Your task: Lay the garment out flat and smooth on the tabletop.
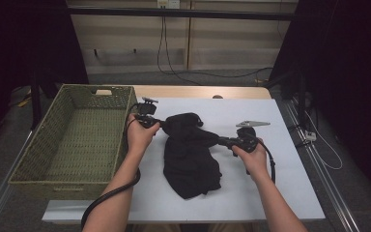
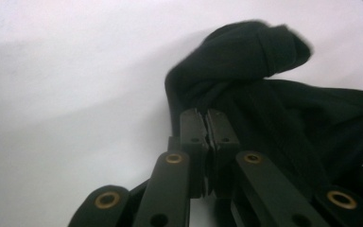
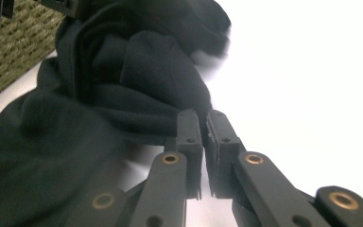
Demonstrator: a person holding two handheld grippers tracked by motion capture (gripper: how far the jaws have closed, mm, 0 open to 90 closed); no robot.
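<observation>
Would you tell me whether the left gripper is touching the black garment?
Touching: in the left gripper view, the left gripper has its jaws shut on a fold of the black garment.

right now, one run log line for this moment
left gripper: shut on black garment | right gripper: shut on black garment | garment: on white table | basket: left of it

The black garment [image 1: 191,150] is soft matt cloth, finely ribbed where it bunches close to the fingers [image 2: 194,137] of the left gripper [image 2: 207,124]. Those fingers are matt black plastic with glossy brass-coloured rivets at the pivots. Beneath the garment, the surface [image 1: 280,188] is a smooth, matt white sheet. Left of the garment, the basket [image 1: 38,154] is rough woven wicker, dull olive-green.
</observation>
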